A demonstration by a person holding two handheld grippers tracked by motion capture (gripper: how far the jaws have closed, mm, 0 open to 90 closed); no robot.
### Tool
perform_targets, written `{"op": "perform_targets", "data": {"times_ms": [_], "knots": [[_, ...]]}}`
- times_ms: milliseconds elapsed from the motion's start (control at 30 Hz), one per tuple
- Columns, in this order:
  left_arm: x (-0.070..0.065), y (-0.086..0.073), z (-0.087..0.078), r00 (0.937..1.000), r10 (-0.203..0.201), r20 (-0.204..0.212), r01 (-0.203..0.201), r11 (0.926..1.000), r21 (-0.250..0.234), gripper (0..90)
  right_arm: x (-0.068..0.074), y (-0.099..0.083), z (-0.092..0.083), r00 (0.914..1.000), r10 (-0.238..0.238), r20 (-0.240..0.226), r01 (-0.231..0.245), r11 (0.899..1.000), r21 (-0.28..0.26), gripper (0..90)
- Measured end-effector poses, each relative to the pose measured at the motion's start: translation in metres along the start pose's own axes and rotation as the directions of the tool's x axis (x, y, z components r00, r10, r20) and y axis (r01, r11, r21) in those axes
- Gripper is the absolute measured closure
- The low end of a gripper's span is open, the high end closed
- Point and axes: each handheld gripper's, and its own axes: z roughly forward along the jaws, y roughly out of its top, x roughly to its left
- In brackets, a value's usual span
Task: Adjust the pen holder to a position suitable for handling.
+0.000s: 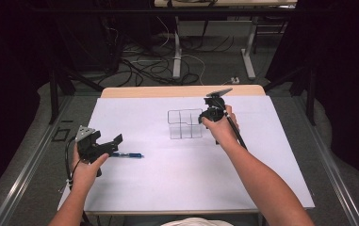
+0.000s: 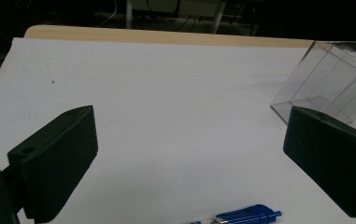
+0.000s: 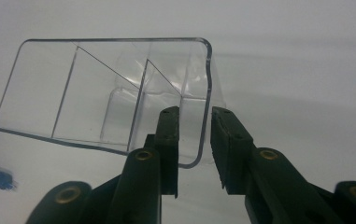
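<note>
A clear plastic organiser (image 1: 185,124) with several compartments stands at the middle back of the white sheet (image 1: 167,183). My right gripper (image 1: 206,117) is at its right side. In the right gripper view the jaws (image 3: 195,135) straddle the organiser's (image 3: 101,88) right wall with a visible gap, so they are open and not pressing it. A blue pen (image 1: 129,155) lies on the sheet at the left. My left gripper (image 1: 112,147) hovers just left of it, open wide with nothing between its jaws (image 2: 189,154); the pen (image 2: 248,215) lies just below and the organiser (image 2: 334,79) farther off.
The white sheet covers most of a wooden table whose far edge (image 1: 182,91) shows at the back. Beyond it, cables and desk legs (image 1: 177,61) stand on the floor. Dark frame posts (image 1: 53,96) flank the table.
</note>
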Motion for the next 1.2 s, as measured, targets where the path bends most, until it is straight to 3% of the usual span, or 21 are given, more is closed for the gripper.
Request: {"op": "perform_targets", "data": {"times_ms": [200,300,433,467,500,533,600,667,700,733,800,833,867,967,1200], "knots": [[0.000,0.000,0.000,1.0000,0.001,-0.001,-0.001,1.0000,0.003,2.9,0.001,-0.004,-0.010,0.9964,-0.084,-0.014,0.082,0.993,-0.080,60.6],[0.000,0.000,0.000,1.0000,0.003,-0.001,-0.003,1.0000,0.004,2.8,-0.001,-0.006,-0.014,0.9878,-0.154,-0.024,0.148,0.978,-0.150,54.9],[0.000,0.000,0.000,1.0000,0.005,-0.002,-0.005,1.0000,0.005,2.9,-0.002,-0.009,-0.018,0.9805,-0.193,-0.036,0.184,0.966,-0.184,50.1],[0.000,0.000,0.000,1.0000,0.004,-0.004,-0.004,1.0000,0.005,2.9,-0.004,-0.012,-0.020,0.9739,-0.225,-0.032,0.214,0.955,-0.205,47.2],[0.000,0.000,0.000,1.0000,0.003,-0.003,-0.003,1.0000,0.005,2.8,-0.004,-0.013,-0.021,0.9714,-0.235,-0.034,0.223,0.951,-0.212,45.9],[0.000,-0.001,0.000,1.0000,0.004,-0.004,-0.004,1.0000,0.006,2.9,-0.006,-0.014,-0.022,0.9638,-0.265,-0.031,0.250,0.939,-0.236,44.4],[0.000,-0.001,0.000,1.0000,0.005,-0.004,-0.005,1.0000,0.006,2.9,-0.007,-0.016,-0.024,0.9556,-0.293,-0.031,0.277,0.928,-0.249,41.1],[0.000,0.000,0.000,1.0000,0.005,-0.003,-0.005,1.0000,0.007,2.9,-0.008,-0.019,-0.027,0.9421,-0.335,-0.012,0.319,0.908,-0.273,37.2],[0.000,0.000,0.000,1.0000,0.006,-0.003,-0.006,1.0000,0.008,2.9,-0.008,-0.019,-0.027,0.9421,-0.335,-0.012,0.319,0.908,-0.273,37.2],[0.000,0.000,0.000,1.0000,0.006,-0.003,-0.006,0.9999,0.010,2.9,-0.009,-0.021,-0.029,0.9310,-0.365,0.009,0.351,0.889,-0.294,34.5],[0.001,0.000,0.000,1.0000,0.006,-0.002,-0.006,0.9999,0.010,2.9,-0.010,-0.024,-0.033,0.9190,-0.393,0.037,0.384,0.870,-0.310,31.2],[0.001,0.000,0.000,1.0000,0.006,-0.002,-0.006,0.9999,0.010,3.0,-0.010,-0.024,-0.033,0.9190,-0.393,0.037,0.384,0.870,-0.310,31.2],[0.001,0.000,0.000,1.0000,0.006,-0.001,-0.006,0.9999,0.011,3.3,-0.012,-0.027,-0.036,0.9085,-0.413,0.061,0.409,0.851,-0.329,28.0],[0.001,0.000,0.000,1.0000,0.008,0.002,-0.008,0.9999,0.013,3.3,-0.014,-0.032,-0.041,0.8990,-0.428,0.091,0.432,0.832,-0.348,23.5],[0.001,0.001,-0.002,0.9999,0.015,-0.005,-0.015,0.9998,0.009,3.2,-0.030,-0.048,-0.053,0.9036,-0.419,0.087,0.421,0.833,-0.359,19.3]]}}
